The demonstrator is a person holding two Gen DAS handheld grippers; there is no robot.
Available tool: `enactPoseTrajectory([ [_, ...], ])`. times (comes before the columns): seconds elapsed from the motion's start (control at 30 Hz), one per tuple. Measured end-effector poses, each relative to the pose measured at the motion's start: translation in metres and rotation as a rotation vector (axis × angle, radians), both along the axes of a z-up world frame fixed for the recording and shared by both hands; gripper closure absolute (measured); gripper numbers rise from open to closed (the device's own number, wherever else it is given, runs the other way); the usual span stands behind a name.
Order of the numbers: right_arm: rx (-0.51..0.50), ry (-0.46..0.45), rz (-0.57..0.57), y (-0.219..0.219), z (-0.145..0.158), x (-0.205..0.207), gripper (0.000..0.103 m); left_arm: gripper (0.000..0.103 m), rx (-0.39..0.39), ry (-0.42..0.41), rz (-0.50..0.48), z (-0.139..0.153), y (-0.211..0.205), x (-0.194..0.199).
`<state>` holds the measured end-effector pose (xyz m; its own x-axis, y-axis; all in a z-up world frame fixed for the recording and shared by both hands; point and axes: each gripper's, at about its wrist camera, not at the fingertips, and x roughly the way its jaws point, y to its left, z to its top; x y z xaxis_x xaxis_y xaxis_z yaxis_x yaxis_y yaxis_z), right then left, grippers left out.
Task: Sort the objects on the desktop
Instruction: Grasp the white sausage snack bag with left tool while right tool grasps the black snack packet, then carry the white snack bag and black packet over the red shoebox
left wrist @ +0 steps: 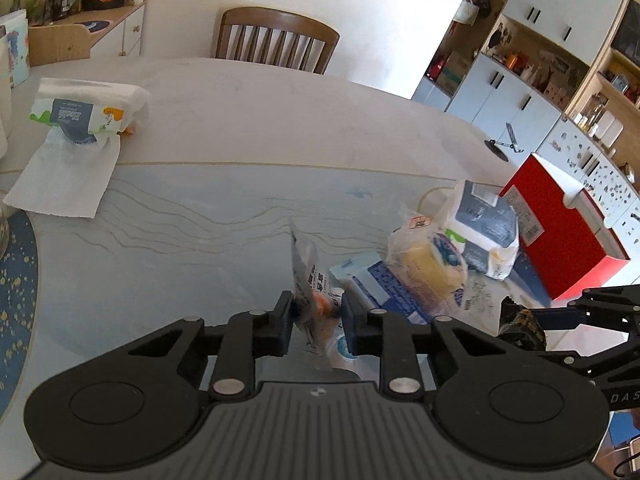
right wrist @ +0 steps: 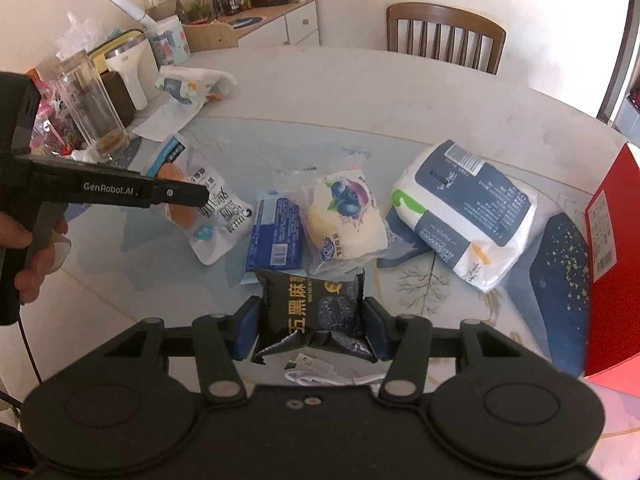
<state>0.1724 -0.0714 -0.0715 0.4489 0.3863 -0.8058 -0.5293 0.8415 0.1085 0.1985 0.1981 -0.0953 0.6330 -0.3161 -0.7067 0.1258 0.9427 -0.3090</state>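
A: What is the left gripper (left wrist: pixel 316 314) doing?

B: Its fingers are pinching a clear-and-white plastic snack pouch with an orange piece inside (right wrist: pixel 200 210), holding it edge-up over the pale marbled tabletop (left wrist: pixel 180 248). In the right wrist view that gripper (right wrist: pixel 202 196) is reaching in from the left, lying across the pouch.

A: And the right gripper (right wrist: pixel 312 316)?

B: It is clamping a glossy black snack packet with gold lettering (right wrist: pixel 312 300), one finger pressing each side, so the packet is crumpling at its near end. A white USB cable (right wrist: pixel 320 374) is lying on the table right under it.

A: What is sitting beyond the black packet?

B: A flat blue-and-white wrapped pack (right wrist: pixel 276 232), touching a clear bag holding a yellow blueberry-print cake (right wrist: pixel 346 216). To the right, a navy-and-white tissue pack (right wrist: pixel 464 208) is resting beside a red cardboard box (right wrist: pixel 612 240).

A: Anything farther off?

B: A second, opened tissue pack (left wrist: pixel 86 108) with a sheet trailing out, near the table's far left, and a brown wooden chair (left wrist: pixel 276 38) behind the table.
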Motion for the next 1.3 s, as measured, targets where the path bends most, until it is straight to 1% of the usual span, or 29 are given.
enactPoseTrajectory([
  [0.13,0.009,0.0,-0.003,-0.004,0.005,-0.002,0.051,0.084,-0.036,-0.002,0.013,0.003,0.0,-0.008],
  [0.33,0.018,-0.012,-0.008,-0.01,0.012,-0.006,0.05,0.085,-0.085,0.004,0.041,0.007,0.003,-0.02],
  [0.5,0.027,-0.022,-0.01,-0.017,0.02,-0.01,0.05,0.085,-0.113,-0.007,0.037,0.018,0.0,-0.029],
  [0.73,0.034,-0.029,-0.024,-0.029,0.027,-0.017,0.05,0.085,-0.139,-0.026,-0.005,0.035,-0.018,-0.042],
  [0.9,0.037,-0.034,-0.041,-0.039,0.031,-0.023,0.05,0.085,-0.163,-0.036,-0.052,0.045,-0.036,-0.048],
  [1.3,0.042,-0.06,-0.108,-0.075,0.045,-0.034,0.051,0.085,-0.18,-0.064,-0.183,0.066,-0.092,-0.048],
])
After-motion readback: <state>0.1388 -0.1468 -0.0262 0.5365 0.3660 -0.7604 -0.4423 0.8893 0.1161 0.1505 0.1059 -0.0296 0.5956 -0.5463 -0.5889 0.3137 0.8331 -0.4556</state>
